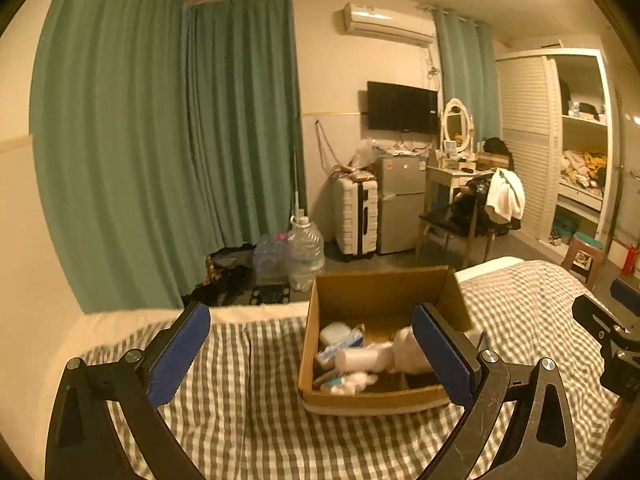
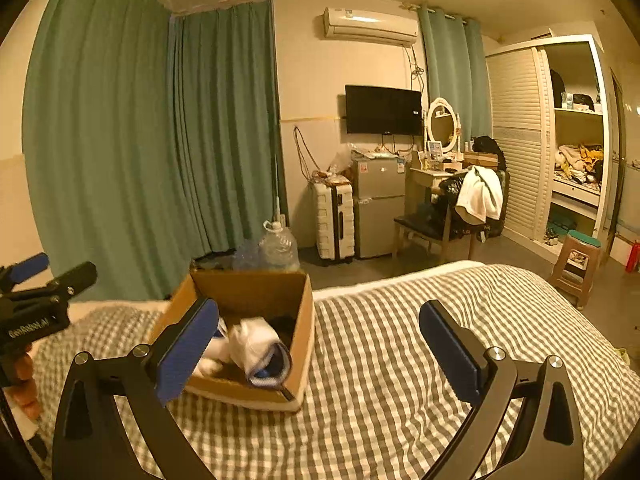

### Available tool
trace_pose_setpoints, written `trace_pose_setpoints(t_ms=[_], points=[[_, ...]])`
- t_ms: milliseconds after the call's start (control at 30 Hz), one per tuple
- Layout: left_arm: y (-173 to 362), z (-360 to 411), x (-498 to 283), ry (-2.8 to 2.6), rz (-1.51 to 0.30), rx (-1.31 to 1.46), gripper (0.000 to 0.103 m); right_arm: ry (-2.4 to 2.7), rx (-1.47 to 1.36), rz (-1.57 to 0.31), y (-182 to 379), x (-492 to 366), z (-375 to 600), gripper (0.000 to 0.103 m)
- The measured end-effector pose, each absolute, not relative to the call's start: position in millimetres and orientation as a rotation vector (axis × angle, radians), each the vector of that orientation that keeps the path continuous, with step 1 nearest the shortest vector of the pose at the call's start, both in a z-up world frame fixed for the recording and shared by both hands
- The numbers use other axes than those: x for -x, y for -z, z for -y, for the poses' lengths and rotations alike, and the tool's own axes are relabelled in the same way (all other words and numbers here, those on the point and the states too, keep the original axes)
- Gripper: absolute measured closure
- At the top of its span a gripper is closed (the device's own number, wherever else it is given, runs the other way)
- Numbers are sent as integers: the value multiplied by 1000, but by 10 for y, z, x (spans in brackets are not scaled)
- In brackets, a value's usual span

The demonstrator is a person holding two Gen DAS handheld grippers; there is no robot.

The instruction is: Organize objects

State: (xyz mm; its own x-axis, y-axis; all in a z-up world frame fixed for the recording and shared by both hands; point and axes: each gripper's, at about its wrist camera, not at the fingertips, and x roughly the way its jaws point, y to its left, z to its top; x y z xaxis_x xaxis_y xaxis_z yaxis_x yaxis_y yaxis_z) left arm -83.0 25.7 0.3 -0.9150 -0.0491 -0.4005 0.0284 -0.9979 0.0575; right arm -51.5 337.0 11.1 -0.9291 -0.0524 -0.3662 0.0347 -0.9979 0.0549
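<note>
Cardboard box (image 1: 384, 400) on checked bedspread (image 1: 248, 420) holds white toiletries (image 1: 360, 360).

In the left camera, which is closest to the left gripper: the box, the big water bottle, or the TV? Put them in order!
From the left gripper:
1. Box, on the bed right ahead, between the fingers.
2. Water bottle, on the floor beyond the bed, near the curtain.
3. TV, on the far wall.

Left claw (image 1: 312, 354) and right claw (image 2: 318, 354) both gape wide (nothing held), side by side.
</note>
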Motion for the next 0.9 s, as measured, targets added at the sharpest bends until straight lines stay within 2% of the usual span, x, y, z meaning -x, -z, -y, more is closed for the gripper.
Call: trace_pose_setpoints(t_ms=[167,267,367,900], points=[[282,-263,712,3039,80,-638,0,3065,-591,1,240,506,-3311,2],[395,-342,671,3038,142,-603,0,3047,-618,-27,403,551,-3277,2],[492,-406,704,3047,168,-633,0,3013,-633,21,494,612,-3289,2],[628,-363,765,3001,155,-702,0,3007,-628,-24,544,605,-3193,2]])
